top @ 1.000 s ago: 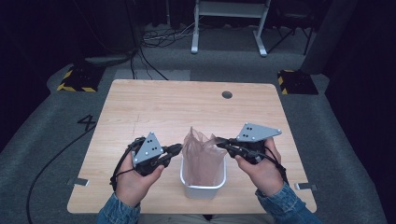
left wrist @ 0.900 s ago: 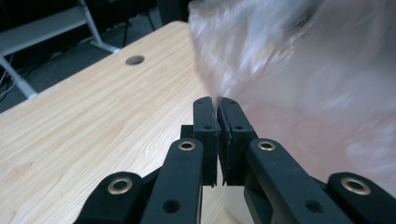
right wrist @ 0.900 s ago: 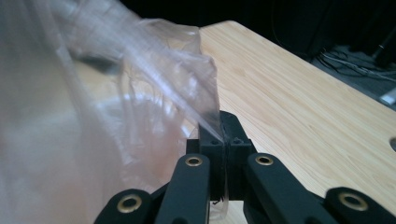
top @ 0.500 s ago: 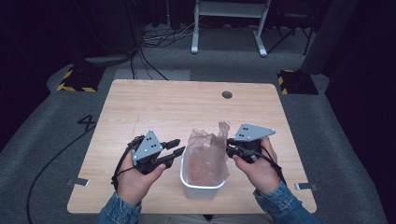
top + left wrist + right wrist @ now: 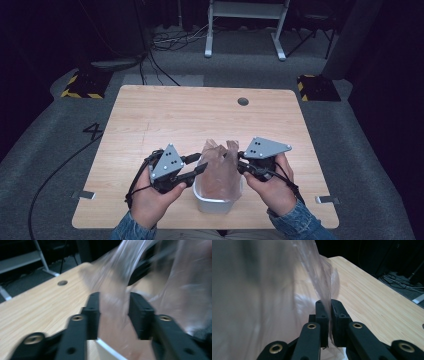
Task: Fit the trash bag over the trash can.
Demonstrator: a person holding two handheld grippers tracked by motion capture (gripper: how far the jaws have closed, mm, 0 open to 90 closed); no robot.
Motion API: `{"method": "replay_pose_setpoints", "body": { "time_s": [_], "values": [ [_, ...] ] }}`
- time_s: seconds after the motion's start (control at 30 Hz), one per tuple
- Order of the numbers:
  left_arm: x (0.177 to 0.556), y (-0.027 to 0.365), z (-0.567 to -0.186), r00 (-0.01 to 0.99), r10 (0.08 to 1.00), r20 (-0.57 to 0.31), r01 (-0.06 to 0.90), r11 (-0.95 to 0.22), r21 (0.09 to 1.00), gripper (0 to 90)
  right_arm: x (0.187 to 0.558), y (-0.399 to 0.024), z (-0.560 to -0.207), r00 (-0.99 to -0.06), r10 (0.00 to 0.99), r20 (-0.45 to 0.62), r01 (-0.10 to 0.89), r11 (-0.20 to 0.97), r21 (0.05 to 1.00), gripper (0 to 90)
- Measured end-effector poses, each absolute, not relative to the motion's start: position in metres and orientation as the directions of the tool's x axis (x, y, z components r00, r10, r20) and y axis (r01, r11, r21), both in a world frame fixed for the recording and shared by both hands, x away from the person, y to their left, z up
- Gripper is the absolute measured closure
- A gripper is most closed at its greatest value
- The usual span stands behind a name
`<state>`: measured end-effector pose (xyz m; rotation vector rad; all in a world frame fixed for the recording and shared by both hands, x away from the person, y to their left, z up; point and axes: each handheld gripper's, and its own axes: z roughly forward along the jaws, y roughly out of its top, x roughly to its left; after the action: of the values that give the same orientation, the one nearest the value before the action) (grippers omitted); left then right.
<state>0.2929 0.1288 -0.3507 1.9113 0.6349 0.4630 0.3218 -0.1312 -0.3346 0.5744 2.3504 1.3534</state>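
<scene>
A thin clear plastic bag stands in a small white bin near the table's front edge. My right gripper holds the bag's right edge; in the right gripper view its jaws are shut on a fold of the bag. My left gripper is at the bag's left side. In the left gripper view its jaws stand open, with blurred bag film between and beyond them and the bin's white rim just below.
The wooden table has a small round hole at the back right. Beyond its far edge are cables and a metal stand on the dark floor.
The left gripper has moved right, up to the bag's left edge, its jaws still open. The right gripper keeps its hold, and the bag's top has shifted and spread.
</scene>
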Motion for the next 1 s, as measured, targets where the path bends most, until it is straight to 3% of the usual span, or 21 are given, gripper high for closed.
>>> {"method": "replay_pose_setpoints", "body": {
  "time_s": [0.07, 0.1, 0.4, 0.6, 0.73, 0.83, 1.0],
  "values": [
    [0.298, 0.133, -0.355, 0.774, 0.632, 0.039, 0.245, -0.355, 0.902, 88.3, 0.322, -0.133, -0.335, -0.854, 0.509, -0.109, 0.162, 0.458, 0.874, 85.6],
    [0.299, 0.135, -0.356, 0.769, 0.638, 0.037, 0.255, -0.359, 0.898, 90.0, 0.322, -0.135, -0.335, -0.854, 0.509, -0.103, 0.166, 0.456, 0.874, 85.5],
    [0.310, 0.143, -0.360, 0.781, 0.625, 0.008, 0.293, -0.377, 0.879, 90.0, 0.331, -0.147, -0.346, -0.861, 0.506, -0.054, 0.200, 0.434, 0.878, 83.8],
    [0.314, 0.135, -0.365, 0.789, 0.614, 0.020, 0.296, -0.408, 0.864, 90.0, 0.336, -0.147, -0.350, -0.851, 0.522, -0.057, 0.183, 0.396, 0.900, 63.6],
    [0.314, 0.140, -0.364, 0.784, 0.620, 0.010, 0.302, -0.396, 0.867, 90.0, 0.334, -0.150, -0.346, -0.840, 0.538, -0.070, 0.147, 0.349, 0.926, 68.9],
    [0.315, 0.143, -0.363, 0.779, 0.626, 0.016, 0.305, -0.401, 0.864, 90.0, 0.331, -0.152, -0.340, -0.838, 0.538, -0.090, 0.114, 0.335, 0.935, 79.6],
    [0.316, 0.149, -0.366, 0.776, 0.630, 0.011, 0.320, -0.410, 0.854, 90.0, 0.335, -0.157, -0.344, -0.820, 0.567, -0.077, 0.163, 0.360, 0.919, 89.6]
  ]
}}
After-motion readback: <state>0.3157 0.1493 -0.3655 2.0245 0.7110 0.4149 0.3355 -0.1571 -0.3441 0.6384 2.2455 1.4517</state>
